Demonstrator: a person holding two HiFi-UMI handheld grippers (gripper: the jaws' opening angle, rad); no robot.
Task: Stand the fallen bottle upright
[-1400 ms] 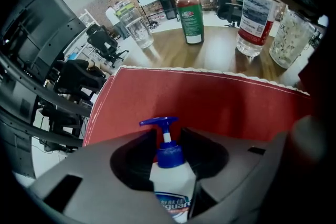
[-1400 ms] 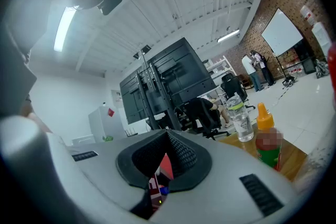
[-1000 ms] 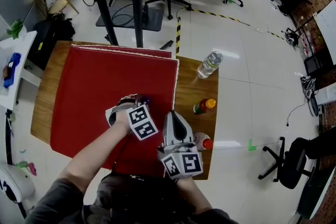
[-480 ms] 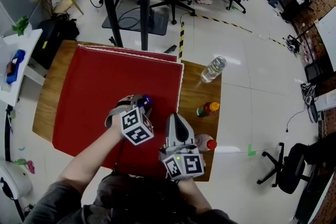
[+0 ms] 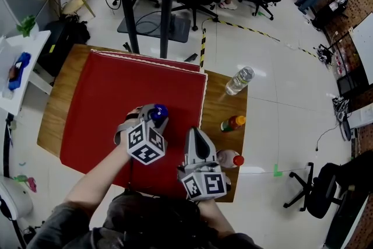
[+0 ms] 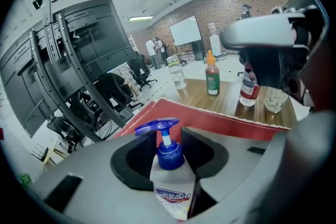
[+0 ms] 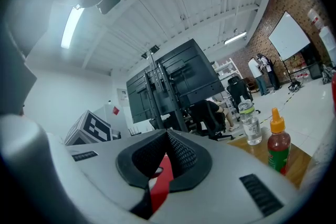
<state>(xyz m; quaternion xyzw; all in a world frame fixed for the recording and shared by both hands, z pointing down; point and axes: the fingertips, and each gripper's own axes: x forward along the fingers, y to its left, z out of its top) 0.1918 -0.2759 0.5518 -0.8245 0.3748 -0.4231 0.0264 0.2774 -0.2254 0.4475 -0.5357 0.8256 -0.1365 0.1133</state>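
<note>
Bottle point(image 6: 170, 189) hangs over the table point(image 5: 220, 103) and its red mat point(image 5: 111, 96), clamped in the left gripper point(image 5: 152, 115). Long axis runs along the jaws, blue pump point(image 6: 157, 126) away from the hand. Right gripper point(image 7: 167, 139) closed, empty, just beside. Base probably needs swinging down.

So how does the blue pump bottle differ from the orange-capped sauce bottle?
The pump bottle is white with a blue top; the sauce bottle is red with an orange cap. The pump bottle is clamped in the left claw above the red cloth; the sauce bottle stands free on the wooden table. Both are closed.
</note>
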